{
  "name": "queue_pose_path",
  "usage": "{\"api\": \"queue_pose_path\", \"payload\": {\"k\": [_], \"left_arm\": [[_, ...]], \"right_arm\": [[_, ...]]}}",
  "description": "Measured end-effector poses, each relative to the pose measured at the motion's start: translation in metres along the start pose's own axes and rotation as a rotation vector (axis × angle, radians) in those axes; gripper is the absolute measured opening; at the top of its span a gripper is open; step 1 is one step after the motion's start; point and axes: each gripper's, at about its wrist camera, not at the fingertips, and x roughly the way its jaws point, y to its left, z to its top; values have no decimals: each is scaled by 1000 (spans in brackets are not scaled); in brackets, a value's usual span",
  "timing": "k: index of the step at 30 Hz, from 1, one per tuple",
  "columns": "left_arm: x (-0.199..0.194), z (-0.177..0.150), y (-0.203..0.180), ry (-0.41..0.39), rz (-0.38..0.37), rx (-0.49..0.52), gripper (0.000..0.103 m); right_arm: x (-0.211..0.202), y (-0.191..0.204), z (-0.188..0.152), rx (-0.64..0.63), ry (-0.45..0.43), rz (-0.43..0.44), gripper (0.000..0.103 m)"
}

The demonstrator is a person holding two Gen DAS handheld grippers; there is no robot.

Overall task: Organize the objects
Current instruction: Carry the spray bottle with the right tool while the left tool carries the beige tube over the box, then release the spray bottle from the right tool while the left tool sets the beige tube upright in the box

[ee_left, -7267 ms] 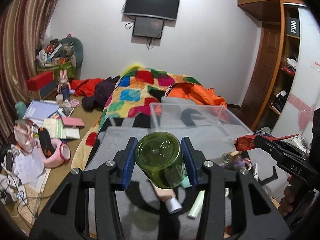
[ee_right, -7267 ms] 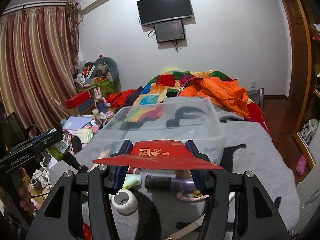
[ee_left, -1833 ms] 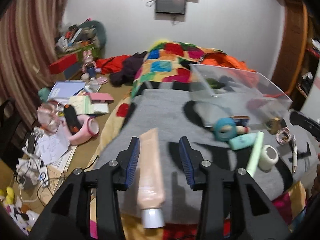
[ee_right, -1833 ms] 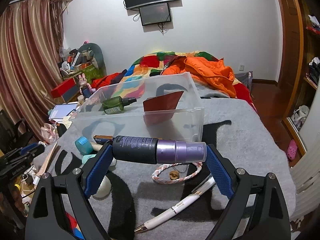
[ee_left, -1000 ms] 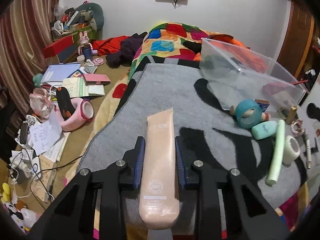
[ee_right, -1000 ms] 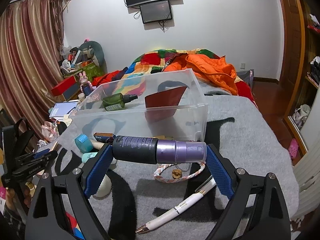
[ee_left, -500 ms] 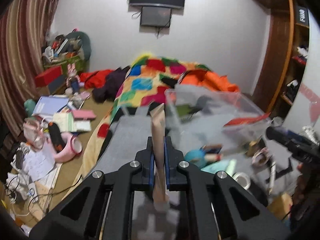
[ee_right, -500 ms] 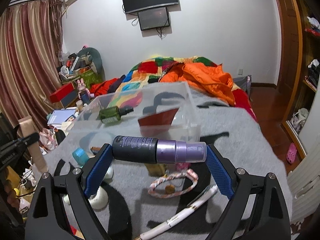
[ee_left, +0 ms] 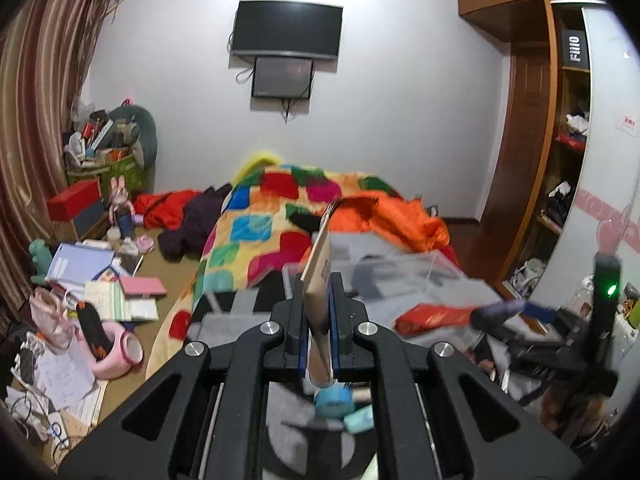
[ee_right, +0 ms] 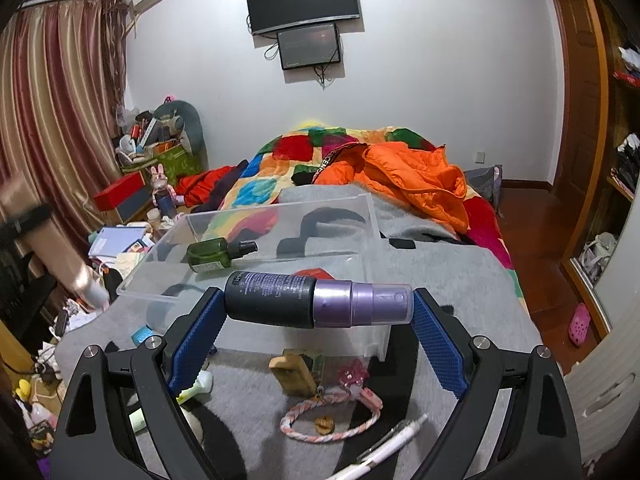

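My left gripper (ee_left: 319,320) is shut on a beige cosmetic tube (ee_left: 319,276), held edge-on above the grey blanket; the tube also shows blurred in the right wrist view (ee_right: 60,248). My right gripper (ee_right: 316,320) is shut on a black and purple spray bottle (ee_right: 316,305), held crosswise just in front of the clear plastic bin (ee_right: 372,216). The bin holds a green bottle (ee_right: 216,255) and a red envelope (ee_left: 432,316).
On the grey blanket (ee_right: 440,280) in front of the bin lie a wooden block (ee_right: 294,376), a pink rope bracelet (ee_right: 332,416), a white pen (ee_right: 396,440), a teal tape roll (ee_left: 334,398) and pale tubes (ee_right: 196,386). Clutter covers the floor at left (ee_left: 80,300).
Both grippers have lifted and moved toward the bin. The spray bottle now hangs at the bin's front wall. The tube is still held upright in the left gripper.
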Motion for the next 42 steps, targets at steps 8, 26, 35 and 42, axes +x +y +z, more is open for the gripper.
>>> {"api": "queue_pose_path", "payload": {"k": [8,26,35,42], "left_arm": [[42,16,-15,11,2,19,7],[145,-21,-22,229,-25,8,7],[143,-26,-26,251,-16,36,33],[118,-21,-30,198,-2,66,58]], "right_arm": [[25,6,10,-40,32,2,90],[81,21,14,-108,152,24,90],[80,21,14,-105,157,33,91],[64,23,12,-112,139,25,92]]}}
